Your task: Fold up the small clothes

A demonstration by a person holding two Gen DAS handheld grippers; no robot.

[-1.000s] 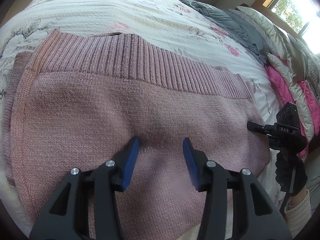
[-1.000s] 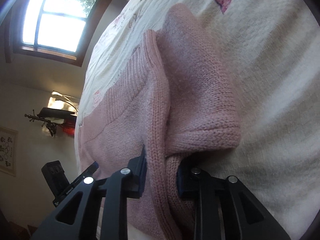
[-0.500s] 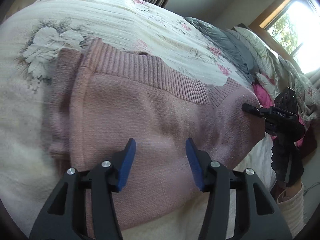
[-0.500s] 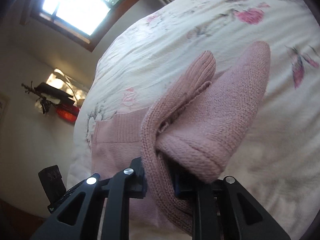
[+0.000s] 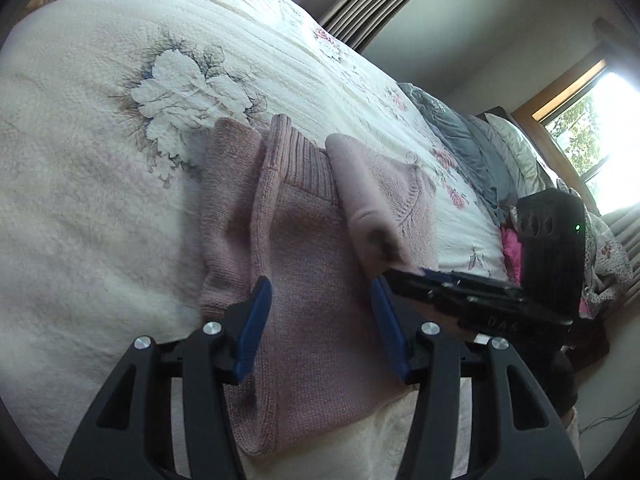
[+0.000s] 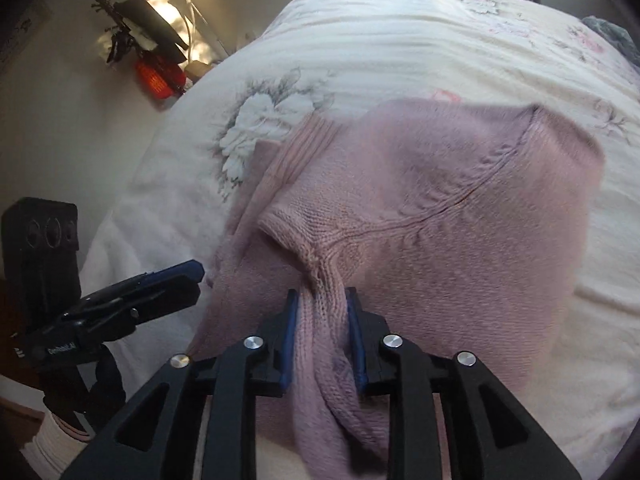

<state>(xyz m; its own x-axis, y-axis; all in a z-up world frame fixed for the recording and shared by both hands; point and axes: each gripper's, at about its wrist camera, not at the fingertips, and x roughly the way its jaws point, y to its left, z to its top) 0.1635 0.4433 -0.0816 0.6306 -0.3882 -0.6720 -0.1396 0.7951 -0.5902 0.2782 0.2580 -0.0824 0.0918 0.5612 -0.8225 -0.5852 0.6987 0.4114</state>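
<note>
Item: pink knit sweater (image 5: 304, 264), lying on the floral bedspread (image 5: 100, 208) near the bed's front edge.

Far left: one side panel (image 5: 228, 216) of the sweater is already turned in, lying as a narrow strip beside the ribbed hem (image 5: 298, 156).

Left gripper (image 5: 320, 316): jaws apart, holding nothing, poised above the sweater's middle body; whether it touches the knit cannot be told.

Centre-right: the opposite side, with its sleeve seam (image 6: 460, 204), is lifted over the body as a raised flap, not yet laid flat.

Right gripper (image 6: 322, 332): jaws closed on a bunched fold of the sweater's edge, carrying that flap.

Far right: a heap of grey and pink bedding (image 5: 480, 152) under the window (image 5: 592, 112), apart from the work.

Progress, as judged: first side fold done; second side fold under way. Remaining, by estimate: lay the flap down, let go, then fold the sweater across its length and smooth it. No other small garments awaiting folding can be made out.
</note>
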